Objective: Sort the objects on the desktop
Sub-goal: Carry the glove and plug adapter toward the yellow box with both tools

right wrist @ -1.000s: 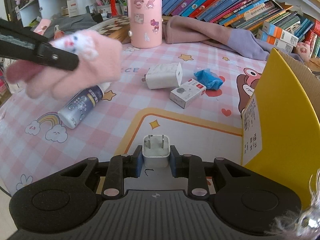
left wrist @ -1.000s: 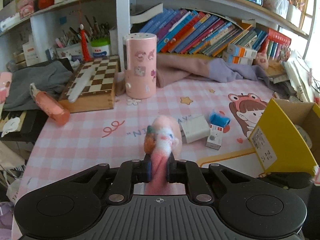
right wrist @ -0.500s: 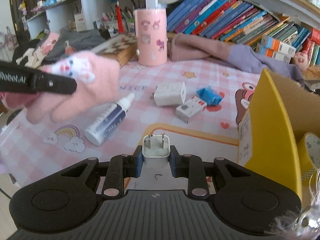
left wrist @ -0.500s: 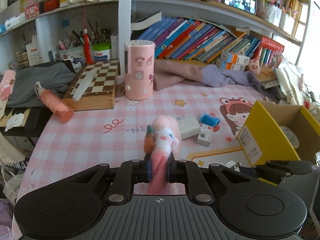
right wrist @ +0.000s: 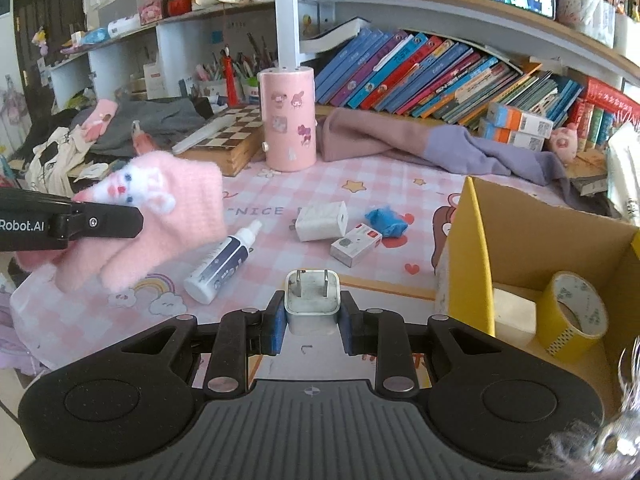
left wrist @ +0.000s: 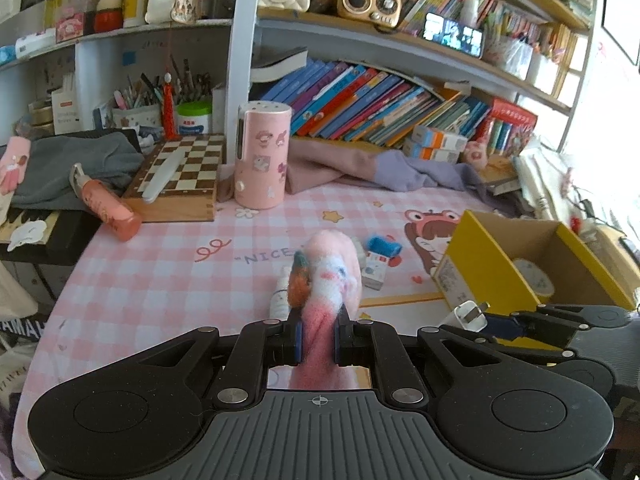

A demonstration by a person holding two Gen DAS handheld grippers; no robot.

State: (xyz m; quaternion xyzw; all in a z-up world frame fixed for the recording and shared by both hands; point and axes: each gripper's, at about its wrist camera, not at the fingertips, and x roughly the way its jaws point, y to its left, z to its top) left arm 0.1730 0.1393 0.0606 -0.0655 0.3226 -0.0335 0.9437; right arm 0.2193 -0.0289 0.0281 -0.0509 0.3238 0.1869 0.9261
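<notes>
My left gripper [left wrist: 317, 338] is shut on a pink knitted glove [left wrist: 332, 276] with a white animal face, held in the air over the pink checked mat [left wrist: 160, 280]. The same glove [right wrist: 168, 208] hangs at the left of the right wrist view, pinched by the left gripper's black fingers [right wrist: 100, 222]. My right gripper [right wrist: 312, 326] is shut on a small white plug charger [right wrist: 312, 300], prongs pointing forward, lifted beside the yellow cardboard box [right wrist: 472, 256]. In the left wrist view that charger [left wrist: 466, 314] sits near the box's [left wrist: 480, 264] front corner.
On the mat lie a white spray bottle [right wrist: 222, 264], a larger white charger [right wrist: 322, 222], a small white-and-red box [right wrist: 356, 244] and a blue crumpled thing [right wrist: 386, 220]. The yellow box holds a tape roll [right wrist: 574, 314]. A pink cylinder [right wrist: 287, 120], chessboard [left wrist: 180, 172] and bookshelves stand behind.
Both grippers have risen and drawn back from the mat with their loads still held. The yellow box's inside and its tape roll have come into the right wrist view.
</notes>
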